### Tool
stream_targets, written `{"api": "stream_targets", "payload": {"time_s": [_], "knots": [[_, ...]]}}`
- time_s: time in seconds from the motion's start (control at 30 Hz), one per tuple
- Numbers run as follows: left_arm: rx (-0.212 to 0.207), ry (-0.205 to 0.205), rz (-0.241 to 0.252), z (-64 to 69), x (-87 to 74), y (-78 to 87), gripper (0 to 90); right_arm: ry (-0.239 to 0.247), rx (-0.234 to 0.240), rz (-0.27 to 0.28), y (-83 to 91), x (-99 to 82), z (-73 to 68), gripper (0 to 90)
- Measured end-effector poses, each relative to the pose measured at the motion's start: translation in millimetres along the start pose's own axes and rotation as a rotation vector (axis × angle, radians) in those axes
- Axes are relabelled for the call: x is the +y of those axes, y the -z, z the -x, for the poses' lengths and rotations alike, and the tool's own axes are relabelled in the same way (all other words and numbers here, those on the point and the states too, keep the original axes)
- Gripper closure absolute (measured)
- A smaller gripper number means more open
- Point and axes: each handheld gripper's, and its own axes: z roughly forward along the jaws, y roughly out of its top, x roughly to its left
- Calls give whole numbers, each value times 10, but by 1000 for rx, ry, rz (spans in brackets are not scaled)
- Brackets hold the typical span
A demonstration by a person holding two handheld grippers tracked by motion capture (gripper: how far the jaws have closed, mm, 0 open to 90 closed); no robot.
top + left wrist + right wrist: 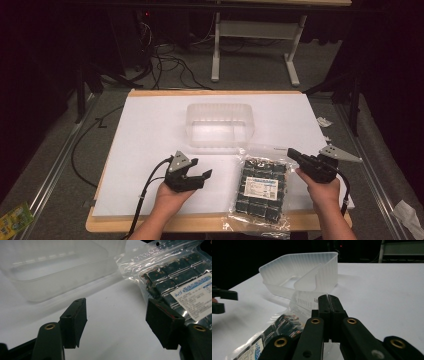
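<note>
A clear plastic bag (260, 187) of dark blocks with a white label lies near the front edge of the white board (150, 130). My right gripper (292, 153) is at the bag's far right corner. In the right gripper view its jaws (328, 297) are pressed together on the clear top strip of the bag (284, 322), which rises up to them. My left gripper (201, 167) stands open just left of the bag, with nothing between its jaws (116, 305). An empty translucent container (220, 125) sits beyond both; the bag (175, 275) and container (57, 270) lie ahead of the left jaws.
The board rests on a wooden panel over a grey table. Cables (170, 65) and a white desk frame (255, 30) lie behind it. A green packet (15, 217) sits at the front left, with white scraps (324, 121) off the board's right side.
</note>
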Motion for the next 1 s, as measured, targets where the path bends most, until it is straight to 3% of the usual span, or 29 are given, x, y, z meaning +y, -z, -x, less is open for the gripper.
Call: {"api": "stream_targets", "payload": {"time_s": [0.3, 0.5, 0.6, 0.73, 0.83, 1.0], "knots": [[-101, 9, -34, 229, 97, -544, 455, 0, 25, 40, 53, 47, -46, 900], [-173, 91, -85, 229, 98, -803, 616, 7, 32, 47, 65, 65, -69, 900], [-211, 116, -84, 234, 90, -830, 757, 8, 36, 48, 62, 64, -71, 900], [-210, 129, -70, 256, 99, -805, 893, 4, 37, 55, 66, 69, -74, 900], [-195, 99, -43, 280, 131, -729, 900, -1, 41, 70, 78, 84, -80, 900], [-156, 47, 24, 282, 326, -482, 900, -8, 49, 115, 79, 206, -120, 900]]}}
